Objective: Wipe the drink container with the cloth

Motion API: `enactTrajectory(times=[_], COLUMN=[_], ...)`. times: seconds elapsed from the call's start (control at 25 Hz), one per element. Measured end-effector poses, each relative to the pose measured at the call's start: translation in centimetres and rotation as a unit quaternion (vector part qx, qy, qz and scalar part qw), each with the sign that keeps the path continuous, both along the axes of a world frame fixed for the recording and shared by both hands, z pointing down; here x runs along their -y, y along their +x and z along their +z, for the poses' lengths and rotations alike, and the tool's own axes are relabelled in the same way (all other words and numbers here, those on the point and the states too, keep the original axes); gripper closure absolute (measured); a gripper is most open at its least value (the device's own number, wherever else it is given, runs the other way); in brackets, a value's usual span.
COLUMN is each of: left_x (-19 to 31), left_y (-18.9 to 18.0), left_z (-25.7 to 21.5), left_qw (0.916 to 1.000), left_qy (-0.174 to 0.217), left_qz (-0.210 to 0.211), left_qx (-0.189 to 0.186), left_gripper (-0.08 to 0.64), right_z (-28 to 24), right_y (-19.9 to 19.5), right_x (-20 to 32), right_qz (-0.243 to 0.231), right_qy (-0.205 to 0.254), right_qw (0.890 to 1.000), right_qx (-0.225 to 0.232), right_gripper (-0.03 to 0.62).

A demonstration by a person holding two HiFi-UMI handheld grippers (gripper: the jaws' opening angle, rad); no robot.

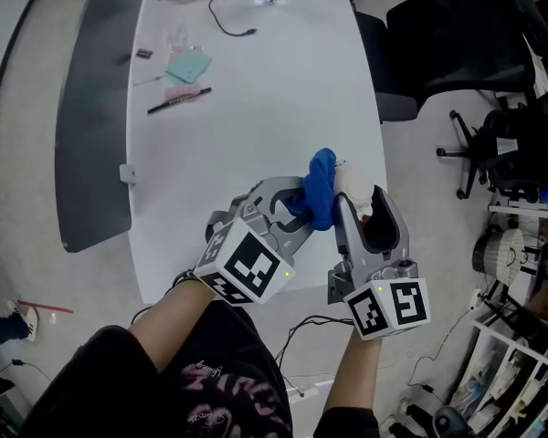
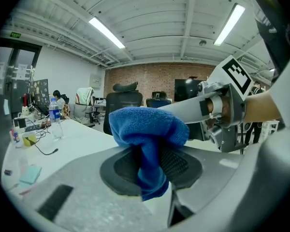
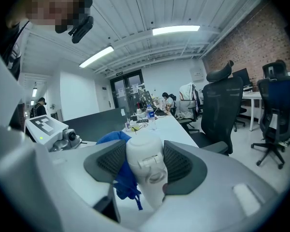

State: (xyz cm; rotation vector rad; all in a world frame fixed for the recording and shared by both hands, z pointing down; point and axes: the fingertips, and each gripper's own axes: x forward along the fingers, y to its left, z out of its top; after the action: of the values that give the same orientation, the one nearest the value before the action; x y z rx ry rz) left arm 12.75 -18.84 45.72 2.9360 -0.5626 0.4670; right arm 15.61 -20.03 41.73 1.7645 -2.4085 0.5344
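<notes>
Left hand-held gripper (image 2: 149,164) is clamping blue cloth (image 2: 147,127); right hand-held gripper (image 3: 145,164) is grasping white drink container (image 3: 144,151), the cloth partly hiding it.

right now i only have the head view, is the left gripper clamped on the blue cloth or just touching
Observer: Clamped: the left gripper view shows the left gripper shut on the blue cloth, one end hanging between the pads.
Operator: does the right one have the bottle
Observer: Yes, the right gripper view shows the right gripper shut on the white drink container.
Operator: cloth touching it
Observer: That view shows it bunched against the container's side nearest the left gripper.
</notes>
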Motion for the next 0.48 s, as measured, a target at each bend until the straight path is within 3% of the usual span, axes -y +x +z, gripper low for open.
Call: enactTrajectory(times=[0.48], left_x=[-0.1], left_y=[0.2], left_z=[3.0], left_qw=[0.9995], left_qy=[-0.026], left_qz=[0.001], left_qx=[0.017], left_gripper=[0.457], right_z=[-0.2], right_y=[0.1], right_x=[-0.1], right_qz=[0.000], right_qy=[-0.003], right_qw=[1.000], right_qx=[0.000], right_gripper=[0.336])
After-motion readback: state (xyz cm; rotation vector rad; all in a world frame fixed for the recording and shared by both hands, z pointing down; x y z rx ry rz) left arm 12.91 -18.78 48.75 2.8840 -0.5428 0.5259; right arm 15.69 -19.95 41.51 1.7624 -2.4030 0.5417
